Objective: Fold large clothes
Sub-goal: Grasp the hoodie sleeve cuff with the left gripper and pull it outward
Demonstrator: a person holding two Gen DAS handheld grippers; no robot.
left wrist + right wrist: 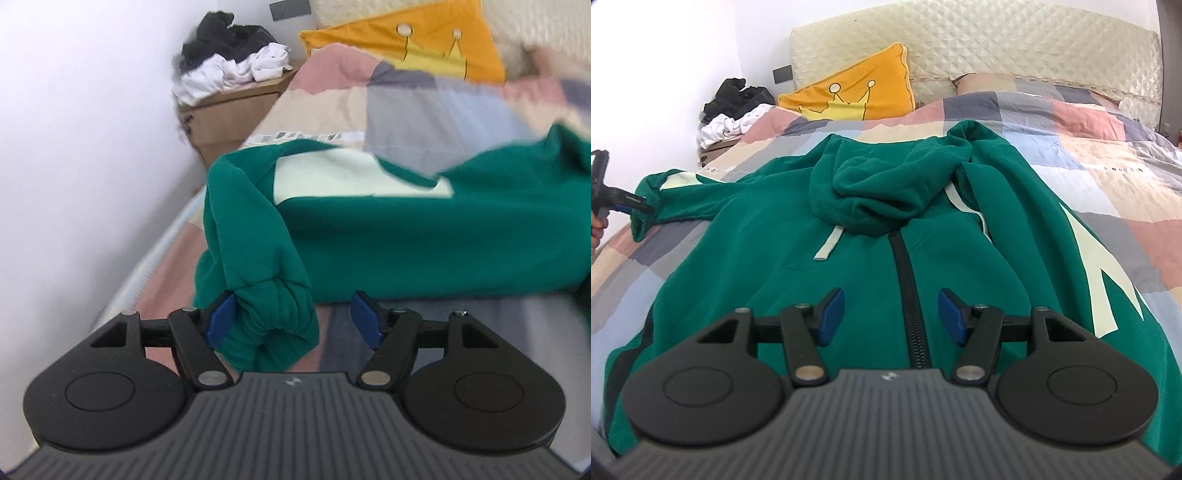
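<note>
With the green zip hoodie (879,236) face-up on the bed (1108,155), sleeve fold starts.
Left tongs (291,321) spread around the cuff (273,325): pinch fully before lifting; right tongs (891,317) spread, empty, above the zip.

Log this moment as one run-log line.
stage: sleeve fold | left gripper: open around sleeve cuff, not clamped | right gripper: open, empty, over zipper | green hoodie: front up on bed
</note>
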